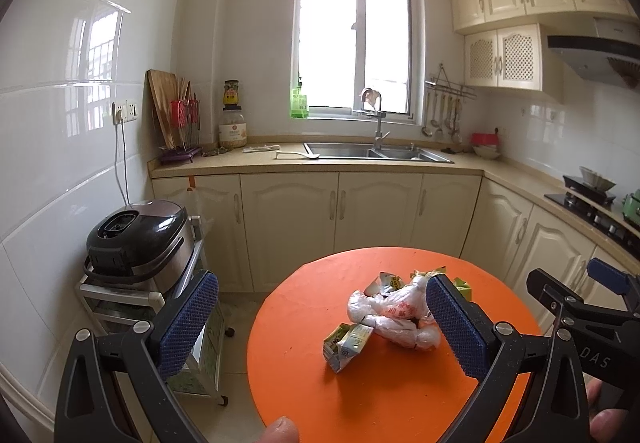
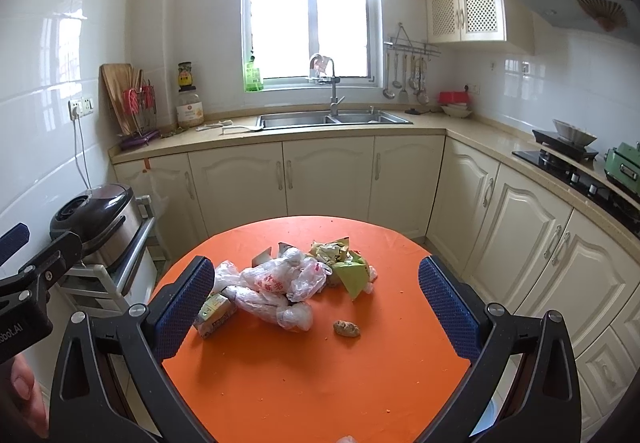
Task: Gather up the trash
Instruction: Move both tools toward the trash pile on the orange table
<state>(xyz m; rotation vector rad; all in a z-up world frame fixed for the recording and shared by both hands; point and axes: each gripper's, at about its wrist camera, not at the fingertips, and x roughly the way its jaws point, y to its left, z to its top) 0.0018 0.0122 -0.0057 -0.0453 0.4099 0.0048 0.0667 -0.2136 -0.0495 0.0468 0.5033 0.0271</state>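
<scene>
With both tongs, left (image 1: 322, 323) and right (image 2: 316, 301), spread wide and empty, we should pinch the bags (image 2: 276, 285) heaped mid-desk (image 2: 320, 383) first, then carton (image 2: 214, 313) and lump (image 2: 347, 328).

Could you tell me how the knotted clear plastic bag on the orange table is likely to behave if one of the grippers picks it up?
The plastic bag looks thin and crumpled, so it will probably be floppy and sag. Its glossy film may slip between the jaws; gripping a twisted, knotted part seems safer. It likely weighs little, yet it touches the small carton, which could get dragged along.
</scene>
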